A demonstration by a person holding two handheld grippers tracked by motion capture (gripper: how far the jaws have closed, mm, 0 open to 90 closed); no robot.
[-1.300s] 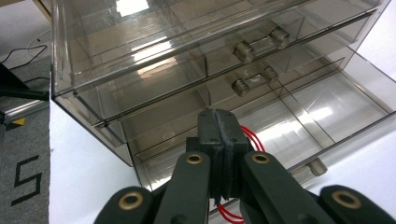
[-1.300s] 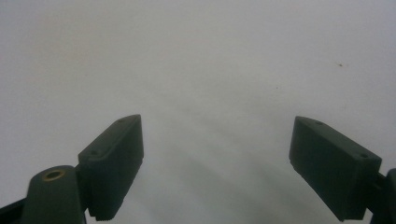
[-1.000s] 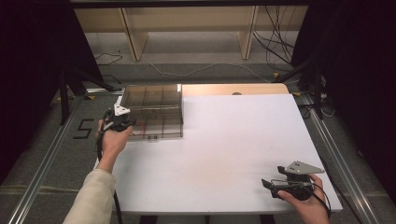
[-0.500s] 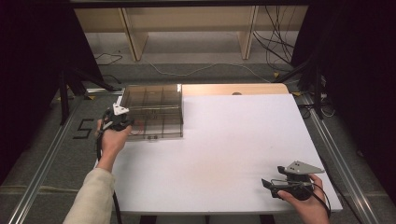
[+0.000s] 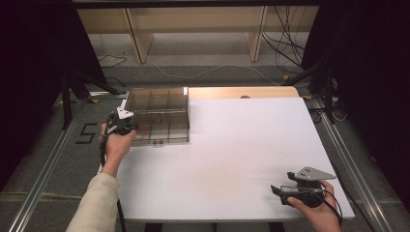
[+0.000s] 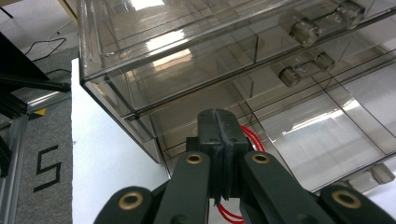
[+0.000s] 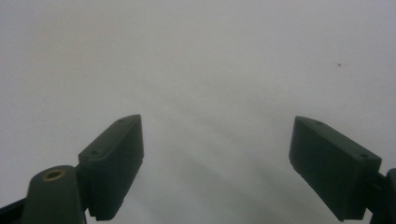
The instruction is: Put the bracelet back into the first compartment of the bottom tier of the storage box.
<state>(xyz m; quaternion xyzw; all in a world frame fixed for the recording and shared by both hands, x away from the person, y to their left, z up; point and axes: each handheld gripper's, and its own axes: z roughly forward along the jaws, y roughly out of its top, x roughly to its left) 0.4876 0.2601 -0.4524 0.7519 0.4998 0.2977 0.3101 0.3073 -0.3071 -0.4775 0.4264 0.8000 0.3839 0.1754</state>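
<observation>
Clear compartment box [image 5: 157,116] at far-left corner of table [image 5: 232,159], lid down. Left claw [image 5: 126,126] at box's near-left edge, jaws pressed fully together, red elastic band [image 6: 252,137] pinched between them, loop trailing against the box wall. Right claw [image 5: 279,191] resting well away from box, near-right of table, jaws spread wide, nothing between them [image 7: 217,158].

Best to keep the pinch firm, lift band clear of the wall, steady box with other claw before opening latches [image 6: 303,30].

Hard to tell: band's full length hidden behind jaws; box contents murky through tinted plastic.
</observation>
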